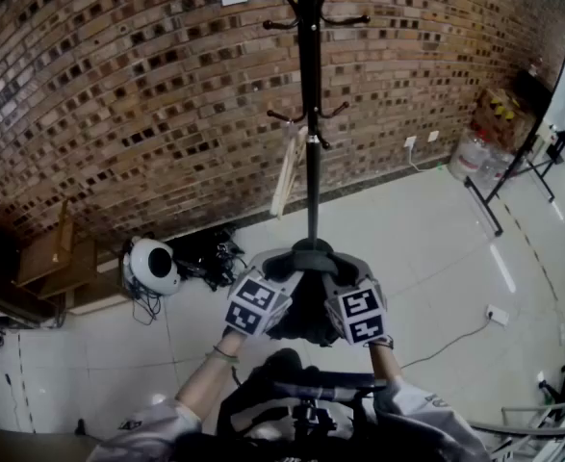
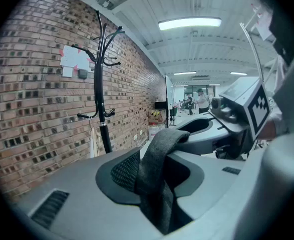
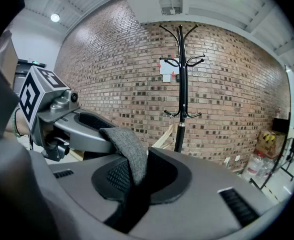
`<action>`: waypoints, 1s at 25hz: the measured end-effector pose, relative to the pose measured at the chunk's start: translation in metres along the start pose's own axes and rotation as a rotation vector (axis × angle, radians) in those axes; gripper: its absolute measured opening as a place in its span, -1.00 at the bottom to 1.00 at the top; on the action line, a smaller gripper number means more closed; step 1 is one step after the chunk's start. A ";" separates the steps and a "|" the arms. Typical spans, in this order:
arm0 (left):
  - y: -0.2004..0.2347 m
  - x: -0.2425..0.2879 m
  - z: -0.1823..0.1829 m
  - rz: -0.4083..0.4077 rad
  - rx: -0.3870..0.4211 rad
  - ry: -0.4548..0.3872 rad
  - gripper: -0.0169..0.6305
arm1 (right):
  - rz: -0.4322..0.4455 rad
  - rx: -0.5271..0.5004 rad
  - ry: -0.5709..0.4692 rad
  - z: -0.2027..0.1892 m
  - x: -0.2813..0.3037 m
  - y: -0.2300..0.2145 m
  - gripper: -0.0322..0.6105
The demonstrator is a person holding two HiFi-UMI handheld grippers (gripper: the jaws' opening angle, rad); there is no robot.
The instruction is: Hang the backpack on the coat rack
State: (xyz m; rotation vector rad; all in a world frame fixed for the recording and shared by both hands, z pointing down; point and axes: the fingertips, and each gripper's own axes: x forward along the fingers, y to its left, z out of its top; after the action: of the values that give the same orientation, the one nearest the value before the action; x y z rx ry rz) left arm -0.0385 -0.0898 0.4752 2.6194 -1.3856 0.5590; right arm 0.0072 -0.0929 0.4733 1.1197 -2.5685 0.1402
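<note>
Jaws of the left gripper (image 1: 284,269) and of the right gripper (image 1: 344,269) are both clenched on the same grey strap (image 1: 313,255), each gripper view showing the woven band pinched between its pads and draped over towards the other gripper. The strap arches between the two grippers, and the dark backpack (image 1: 306,318) hangs from it at 6 o'clock, off the floor (image 1: 426,248) and close in front of the person.

The coat rack (image 1: 309,114) stands at 12 o'clock from the grippers against the brick wall (image 1: 118,94). It is a thin black pole with a ring of lower hooks (image 1: 282,117) and upper hooks (image 1: 351,20) above them. The bag is well apart from every hook and not yet hung.

The strap looks soft and limp: it folds where the pads squeeze it and would sag shut if let go, so holding it at two points and keeping them apart seems the sound way to keep a loop open for a hook. The felt-like weave should grip well and is unlikely to slide. The bag's body looks floppy and likely to swing under the strap; its weight cannot be told from here, though it pulls the strap taut. Nothing about it appears fragile. The thin pole may tip or wobble if the load comes on suddenly.
</note>
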 end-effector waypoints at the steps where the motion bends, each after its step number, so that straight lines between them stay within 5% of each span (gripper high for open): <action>1: 0.002 0.004 0.002 -0.002 -0.001 0.001 -0.55 | -0.001 -0.003 0.001 0.001 0.003 -0.004 -0.67; 25: 0.109 0.148 0.074 -0.085 0.078 -0.030 -0.55 | -0.098 -0.038 -0.002 0.059 0.130 -0.137 -0.68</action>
State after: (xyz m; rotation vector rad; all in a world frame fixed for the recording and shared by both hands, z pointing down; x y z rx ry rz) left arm -0.0325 -0.2874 0.4563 2.7440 -1.2777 0.5759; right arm 0.0086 -0.2904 0.4562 1.2286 -2.5014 0.0665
